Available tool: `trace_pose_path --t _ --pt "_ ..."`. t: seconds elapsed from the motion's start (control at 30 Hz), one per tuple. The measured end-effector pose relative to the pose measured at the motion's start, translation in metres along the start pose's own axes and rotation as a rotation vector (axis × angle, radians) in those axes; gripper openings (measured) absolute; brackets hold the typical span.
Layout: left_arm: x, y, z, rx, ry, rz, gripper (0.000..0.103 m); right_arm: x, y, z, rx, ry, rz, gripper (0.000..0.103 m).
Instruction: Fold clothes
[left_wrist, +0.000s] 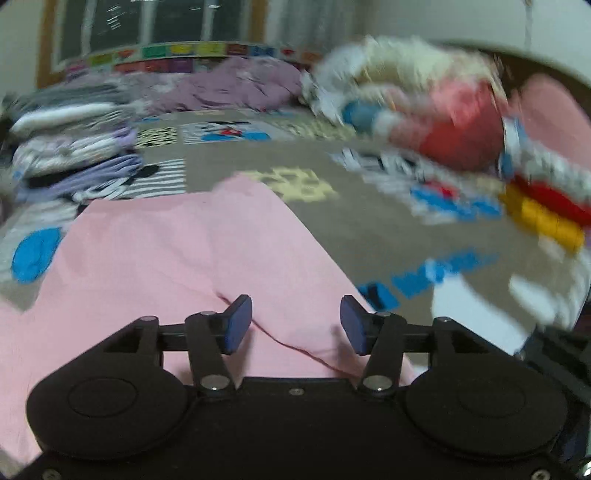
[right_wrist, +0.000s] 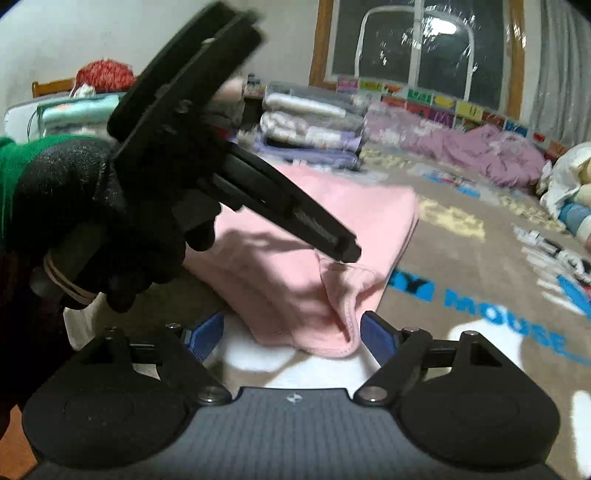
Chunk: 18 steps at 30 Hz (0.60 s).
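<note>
A pink garment (left_wrist: 177, 251) lies partly folded on a patterned mat (left_wrist: 373, 236). My left gripper (left_wrist: 295, 325) hovers over it, open, with only flat cloth beneath the blue pads (left_wrist: 238, 323). In the right wrist view the same pink garment (right_wrist: 332, 218) spreads ahead, and one hemmed corner bunches up between the jaws of my right gripper (right_wrist: 291, 334). That gripper is open, and its pads do not press the cloth. A black-gloved hand (right_wrist: 74, 206) with a green sleeve holds the left gripper (right_wrist: 345, 251), seen side-on, just above the bunched corner.
A stack of folded clothes (left_wrist: 74, 147) (right_wrist: 310, 125) stands at the mat's far side. A crumpled purple heap (left_wrist: 240, 85) (right_wrist: 480, 151) lies by the window wall. A blurred pile of unfolded clothes (left_wrist: 443, 110) fills the right.
</note>
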<state>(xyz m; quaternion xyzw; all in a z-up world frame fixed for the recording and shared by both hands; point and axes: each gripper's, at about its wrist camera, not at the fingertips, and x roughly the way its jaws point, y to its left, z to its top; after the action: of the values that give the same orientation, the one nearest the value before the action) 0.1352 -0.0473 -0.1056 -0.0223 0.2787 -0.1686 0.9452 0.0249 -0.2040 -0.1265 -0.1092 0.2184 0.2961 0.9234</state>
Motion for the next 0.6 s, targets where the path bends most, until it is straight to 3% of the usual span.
trace_pose_path --t 0.13,0.3,0.37,0.47,0.6 --pt "-0.027 0.036 0.001 -0.154 -0.038 0.035 0.067 -0.011 0.006 0.005 -0.009 -0.068 -0.006 0.080" --pt "-0.062 0.096 -0.008 -0.402 -0.093 0.097 0.070 -0.011 0.013 0.009 0.011 -0.071 0.031 0.079" --pt "-0.079 0.127 -0.017 -0.535 -0.123 0.158 0.070 -0.012 0.012 0.011 0.043 -0.070 0.048 0.078" --pt "-0.103 0.169 -0.033 -0.721 -0.167 0.242 0.070 -0.013 0.006 0.014 0.110 -0.070 0.059 0.078" --pt "-0.120 0.207 -0.059 -0.876 -0.185 0.285 0.070 -0.011 -0.010 0.012 0.239 -0.066 0.072 0.078"
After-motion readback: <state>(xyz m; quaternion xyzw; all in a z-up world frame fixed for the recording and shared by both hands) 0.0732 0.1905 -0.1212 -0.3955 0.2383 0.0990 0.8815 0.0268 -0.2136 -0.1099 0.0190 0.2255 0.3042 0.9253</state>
